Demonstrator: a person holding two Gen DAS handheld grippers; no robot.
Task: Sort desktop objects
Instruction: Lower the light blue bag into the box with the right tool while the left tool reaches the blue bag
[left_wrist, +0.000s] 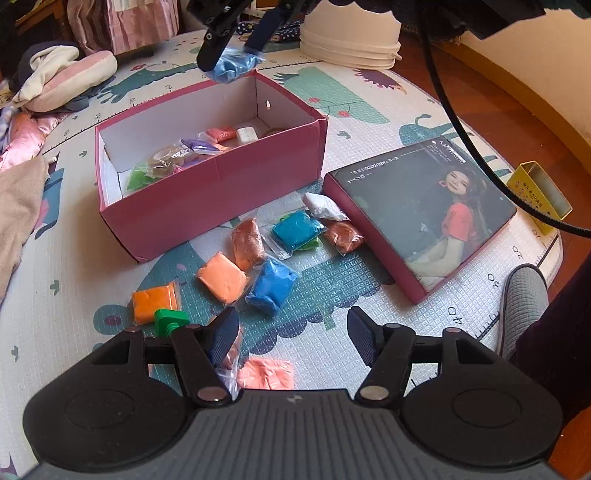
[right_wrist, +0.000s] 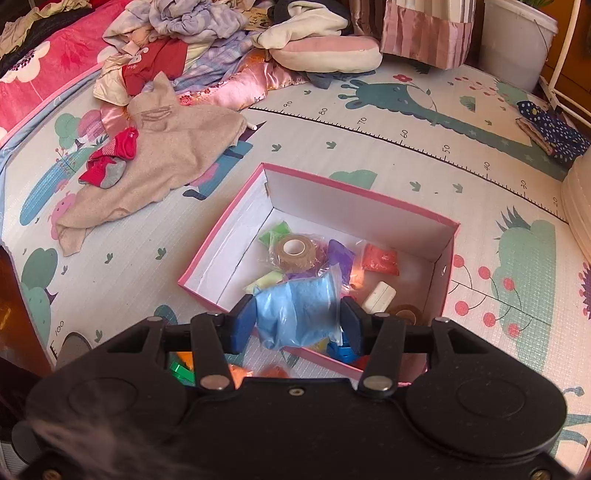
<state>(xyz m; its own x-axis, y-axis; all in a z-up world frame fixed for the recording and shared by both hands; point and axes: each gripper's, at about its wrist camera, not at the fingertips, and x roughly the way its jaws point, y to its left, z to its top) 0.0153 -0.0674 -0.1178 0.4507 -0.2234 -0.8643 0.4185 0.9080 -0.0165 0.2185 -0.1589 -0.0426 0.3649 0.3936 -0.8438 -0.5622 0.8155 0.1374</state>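
**Ana:** Over the pink box (right_wrist: 369, 206), the right gripper (right_wrist: 297, 325) pinches a pale blue clay packet (right_wrist: 295, 310) between its fingers (right_wrist: 242, 325); the packet hangs just above the near wall.

**Ben:** And the left gripper (left_wrist: 291, 332)?

**Ana:** Its fingers are spread with nothing between them, low over the loose packets on the play mat (left_wrist: 332, 295), near the blue packet (left_wrist: 273, 284) and the peach packet (left_wrist: 221, 277).

**Ben:** What might go wrong?

**Ana:** I'd guess the grip is on slack plastic, so the packet could slip out early. Released this close to the wall, it could catch the rim and fall outside.

**Ben:** Do the views differ?

**Ana:** Only the left wrist view shows the unsorted packets and the box lid (left_wrist: 424, 214) beside them. The right wrist view looks straight into the box, showing the tape roll (right_wrist: 295, 251) and the packets already sorted.
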